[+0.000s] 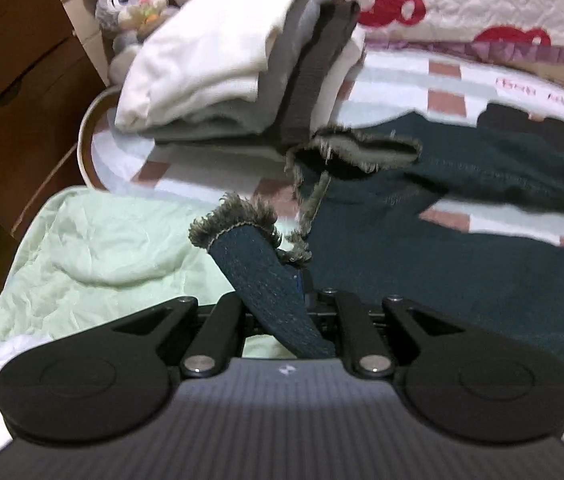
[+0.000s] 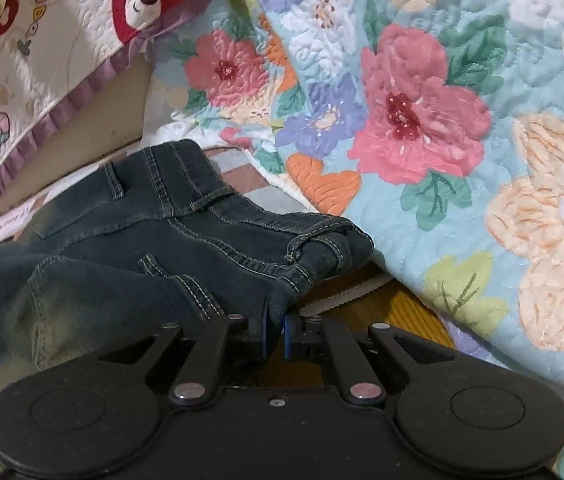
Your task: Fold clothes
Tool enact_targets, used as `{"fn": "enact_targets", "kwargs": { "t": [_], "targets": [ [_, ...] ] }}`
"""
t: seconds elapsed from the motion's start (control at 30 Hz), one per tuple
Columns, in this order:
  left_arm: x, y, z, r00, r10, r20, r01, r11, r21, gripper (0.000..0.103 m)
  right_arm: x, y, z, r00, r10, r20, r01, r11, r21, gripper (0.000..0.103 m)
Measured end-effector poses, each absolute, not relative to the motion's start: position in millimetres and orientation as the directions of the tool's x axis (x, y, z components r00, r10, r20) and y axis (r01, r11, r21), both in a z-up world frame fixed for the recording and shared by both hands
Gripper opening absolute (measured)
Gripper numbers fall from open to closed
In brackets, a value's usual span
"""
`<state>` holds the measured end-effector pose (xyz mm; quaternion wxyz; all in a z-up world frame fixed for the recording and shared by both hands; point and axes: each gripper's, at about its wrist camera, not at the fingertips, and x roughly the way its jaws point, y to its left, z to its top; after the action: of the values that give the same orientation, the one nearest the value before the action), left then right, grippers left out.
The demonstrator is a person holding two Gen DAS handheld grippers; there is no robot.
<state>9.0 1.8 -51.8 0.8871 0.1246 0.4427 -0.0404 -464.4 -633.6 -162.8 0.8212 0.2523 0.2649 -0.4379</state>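
Dark blue jeans (image 2: 129,240) lie spread on the bed, frayed hem (image 1: 241,220) raised, waistband bunched.

Each camera sits low behind its own gripper, looking forward along the fingers, close over the bed. The left view faces the folded stack (image 1: 237,60) and frayed leg ends. The right faces the waistband and floral quilt (image 2: 422,112). Both share the jeans (image 1: 422,248) and the bear-print quilt (image 2: 41,60).

The left tool (image 1: 282,304) is matte black, with 2 round discs, angled link arms and 2 silver rivets, on a ribbed grey body with a small white mark. The right tool (image 2: 275,330) looks alike, with blue finger pads (image 2: 288,332) and 1 small centre screw.
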Motion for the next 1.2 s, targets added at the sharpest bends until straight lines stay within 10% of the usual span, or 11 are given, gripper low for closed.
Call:
{"fn": "enact_targets", "kwargs": {
  "t": [0.37, 0.57, 0.7, 0.97, 1.2],
  "targets": [
    [10, 26, -44, 0.597, 0.07, -0.799, 0.107, 0.98, 0.165, 0.017, -459, -635, -171, 0.452, -0.569, -0.686, 0.853, 0.5, 0.147, 0.009],
    [11, 46, -23, 0.647, 0.118, -0.753, 0.057, 0.978, 0.203, 0.018, -453, -625, -165, 0.279, -0.589, -0.759, 0.858, 0.507, -0.078, 0.046],
    [12, 58, -9, 0.678, 0.146, -0.72, 0.026, 0.975, 0.222, 0.024, -445, -605, -138, 0.228, -0.689, -0.688, 0.831, 0.506, -0.232, 0.048],
    [42, -6, -41, 0.712, -0.091, -0.696, 0.196, 0.978, 0.072, 0.043, -341, -588, -110, 0.559, -0.521, -0.645, 0.752, 0.647, 0.129, 0.049],
    [102, -78, -67, 0.697, -0.223, -0.682, 0.37, 0.926, 0.076, 0.058, -179, -554, -57, 0.707, -0.365, -0.606, 0.475, 0.88, 0.024, 0.052]
  ]
}}
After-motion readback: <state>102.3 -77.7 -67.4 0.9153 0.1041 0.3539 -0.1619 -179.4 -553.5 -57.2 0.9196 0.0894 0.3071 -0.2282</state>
